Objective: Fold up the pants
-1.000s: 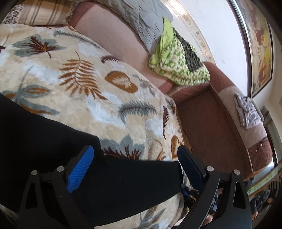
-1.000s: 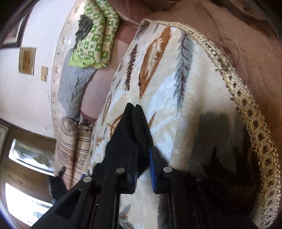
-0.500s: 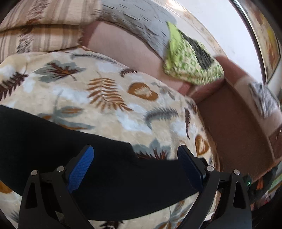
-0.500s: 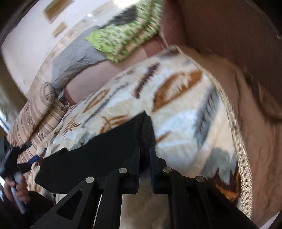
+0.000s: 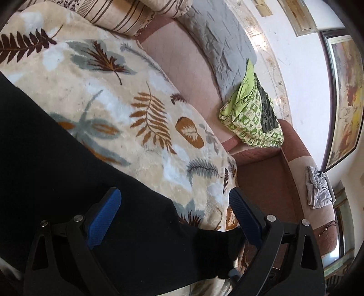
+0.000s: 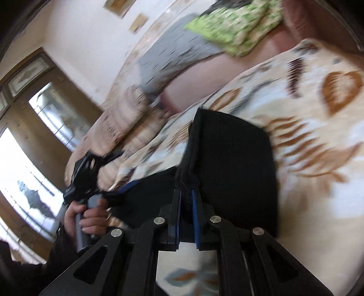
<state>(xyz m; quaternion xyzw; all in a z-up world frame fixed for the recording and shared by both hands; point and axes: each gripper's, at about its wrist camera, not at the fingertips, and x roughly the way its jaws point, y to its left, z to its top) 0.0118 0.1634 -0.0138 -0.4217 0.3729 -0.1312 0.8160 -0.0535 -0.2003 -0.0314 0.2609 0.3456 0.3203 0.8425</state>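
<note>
**Black cloth pinched at one end, fold only begun**

Black fabric bunched between the blue pads of the right gripper (image 6: 186, 205), jaws nearly together and clamped on a hem or cuff of the pants (image 6: 234, 164). Lifted off the bed there, with a short stretch doubled over and hanging in a loose flap above the leaf-print blanket (image 6: 318, 127). Judged a carry of that end toward the other, not a finished crease.

Left gripper (image 5: 173, 216) spread wide, blue pads well apart, clamped on nothing; pants (image 5: 68, 182) passing under and between the fingers, flat on the blanket (image 5: 136, 102) as a long dark band running off the left edge. Contact between pads and cloth impossible to tell.

Done so far, by the look of it: garment laid out lengthwise, one end taken up. Left: bringing that end across, laying it flush, smoothing, probably a second fold.

Seen only from the right wrist: the pinch itself, the raised flap, and a hand (image 6: 86, 218) gripping the handle of the other tool at lower left; much motion blur. Seen only from the left wrist: the flat run of the pants, the striped pillow (image 5: 127, 16), the green patterned bundle (image 5: 250, 118) on the sofa back, sharp and steady.
</note>
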